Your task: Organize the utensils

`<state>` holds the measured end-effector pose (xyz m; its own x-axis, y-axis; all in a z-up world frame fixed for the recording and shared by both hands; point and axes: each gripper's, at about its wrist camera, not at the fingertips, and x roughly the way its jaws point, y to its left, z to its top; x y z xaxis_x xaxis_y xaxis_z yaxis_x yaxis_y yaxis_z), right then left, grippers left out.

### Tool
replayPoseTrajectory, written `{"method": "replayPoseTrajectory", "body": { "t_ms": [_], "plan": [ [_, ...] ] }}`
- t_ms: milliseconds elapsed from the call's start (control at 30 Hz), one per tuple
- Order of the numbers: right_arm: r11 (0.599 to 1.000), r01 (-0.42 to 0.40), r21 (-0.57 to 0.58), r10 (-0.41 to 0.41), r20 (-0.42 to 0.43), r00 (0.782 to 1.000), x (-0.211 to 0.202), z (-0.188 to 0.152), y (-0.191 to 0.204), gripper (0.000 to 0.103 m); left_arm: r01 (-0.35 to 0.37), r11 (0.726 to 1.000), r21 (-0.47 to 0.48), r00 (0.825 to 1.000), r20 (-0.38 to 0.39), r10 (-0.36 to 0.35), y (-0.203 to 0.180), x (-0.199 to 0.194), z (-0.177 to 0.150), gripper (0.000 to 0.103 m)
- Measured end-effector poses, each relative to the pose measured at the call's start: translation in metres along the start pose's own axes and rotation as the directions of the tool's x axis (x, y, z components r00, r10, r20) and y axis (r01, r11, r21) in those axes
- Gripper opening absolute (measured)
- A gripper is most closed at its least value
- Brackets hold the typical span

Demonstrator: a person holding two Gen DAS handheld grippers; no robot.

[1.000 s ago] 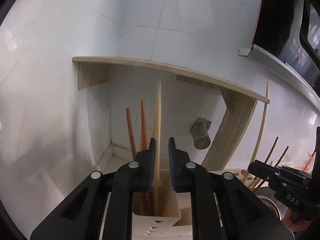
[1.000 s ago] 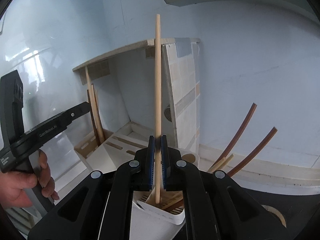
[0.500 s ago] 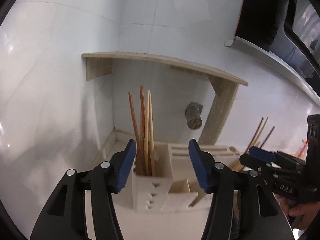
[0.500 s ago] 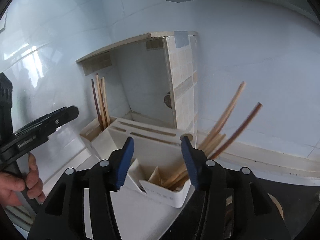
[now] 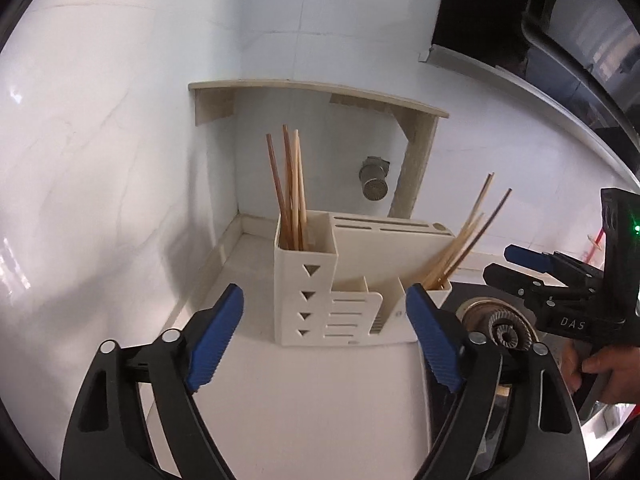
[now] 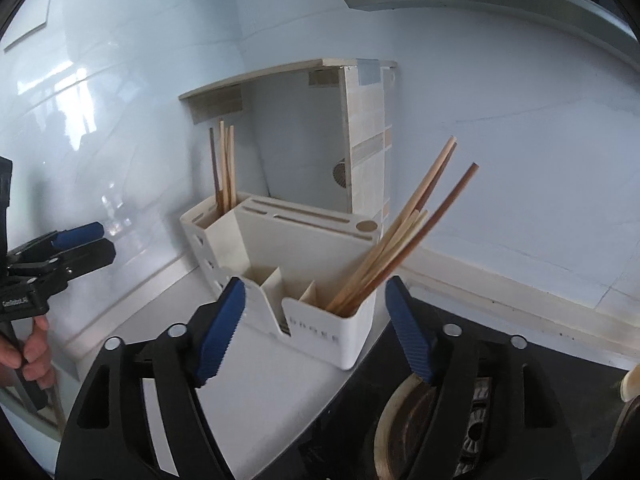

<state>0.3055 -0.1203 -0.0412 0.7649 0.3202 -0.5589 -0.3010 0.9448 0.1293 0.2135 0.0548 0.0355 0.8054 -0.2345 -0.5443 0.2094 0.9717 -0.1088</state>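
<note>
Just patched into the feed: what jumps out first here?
The white utensil holder in the tiled corner, with one chopstick bunch upright in its tall left compartment and another leaning out of its low right one. Both tongs, left and right, have just been opening and hold nothing.

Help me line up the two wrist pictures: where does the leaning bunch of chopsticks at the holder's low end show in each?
Left wrist view: leaning chopsticks sit right of centre, fanning up and right from the white holder.
Right wrist view: leaning chopsticks rise from the holder's near corner, centre-right, tilting right.
Shared landmark: the upright chopsticks in the holder's tall compartment, below the wall shelf.
</note>
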Motion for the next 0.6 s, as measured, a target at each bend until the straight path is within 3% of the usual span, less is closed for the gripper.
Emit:
{"method": "replayPoseTrajectory", "body": {
  "t_ms": [200, 400, 467, 600],
  "plan": [
    [1.000, -0.029, -0.011, 0.029, 0.005, 1.000, -0.020, -0.011, 0.003, 0.085, -0.003, 0.999, -0.033, 1.000, 0.020, 0.004, -0.004, -0.019, -0.007, 0.098],
    [0.999, -0.032, -0.019, 0.032, 0.023, 0.999, -0.041, -0.024, 0.005, 0.089, -0.014, 1.000, -0.001, 0.999, 0.028, 0.014, -0.019, -0.035, -0.022, 0.097],
    [0.999, -0.038, -0.026, 0.039, 0.027, 0.999, -0.046, -0.027, 0.007, 0.094, -0.021, 1.000, 0.021, 0.999, 0.024, 0.021, -0.024, -0.039, -0.029, 0.097],
    [0.998, -0.053, -0.035, 0.054, 0.024, 0.998, -0.051, -0.032, 0.009, 0.097, -0.029, 1.000, 0.003, 0.999, 0.023, 0.029, -0.025, -0.046, -0.034, 0.097]
  ]
}}
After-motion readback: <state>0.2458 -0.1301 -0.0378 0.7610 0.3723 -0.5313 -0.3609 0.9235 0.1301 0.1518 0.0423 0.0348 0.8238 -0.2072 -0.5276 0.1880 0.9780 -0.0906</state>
